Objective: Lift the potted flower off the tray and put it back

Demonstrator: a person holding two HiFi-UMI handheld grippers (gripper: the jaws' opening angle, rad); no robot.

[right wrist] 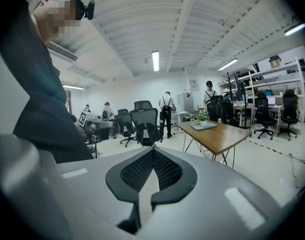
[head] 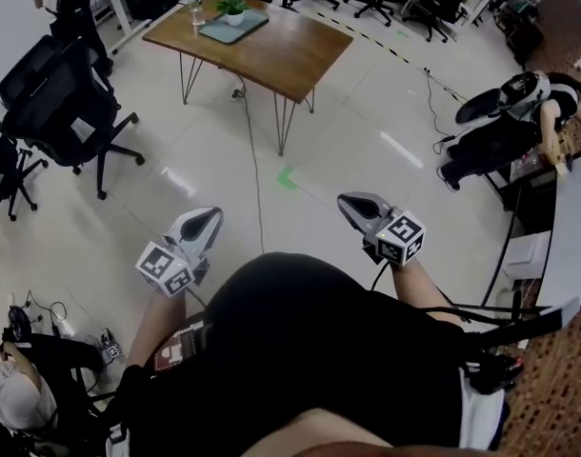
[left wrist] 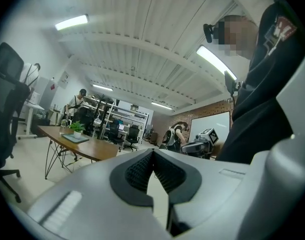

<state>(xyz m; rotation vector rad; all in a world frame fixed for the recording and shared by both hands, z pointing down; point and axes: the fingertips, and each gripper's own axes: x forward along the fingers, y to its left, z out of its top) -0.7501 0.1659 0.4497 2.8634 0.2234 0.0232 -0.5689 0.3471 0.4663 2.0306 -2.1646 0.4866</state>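
1. The left gripper (head: 210,216), at the lower left of the head view, has its jaws closed with nothing between them; in the left gripper view the ribbed pads (left wrist: 142,170) meet at their tips.
2. The right gripper (head: 350,203), at lower centre-right, is likewise closed and empty, its pads (right wrist: 162,170) touching.
3. Neither gripper is anywhere near the work. The potted flower (head: 233,8) stands on the tray (head: 217,34) at the far end of the wooden table (head: 281,55), at the top of the head view, left of centre and well apart from both grippers.
4. The step in hand looks like the approach. It would go best by walking up until the table edge is close below the grippers.
5. A cable (head: 257,184) runs across the floor toward the table, so step over it, and keep clear of the office chairs (head: 62,103) at the left.
6. Open the jaws before reaching the pot, and come in level at the pot's body, below the leaves.
7. A clear glass (head: 195,12) stands just left of the tray, so reach in from the near side to avoid knocking it.
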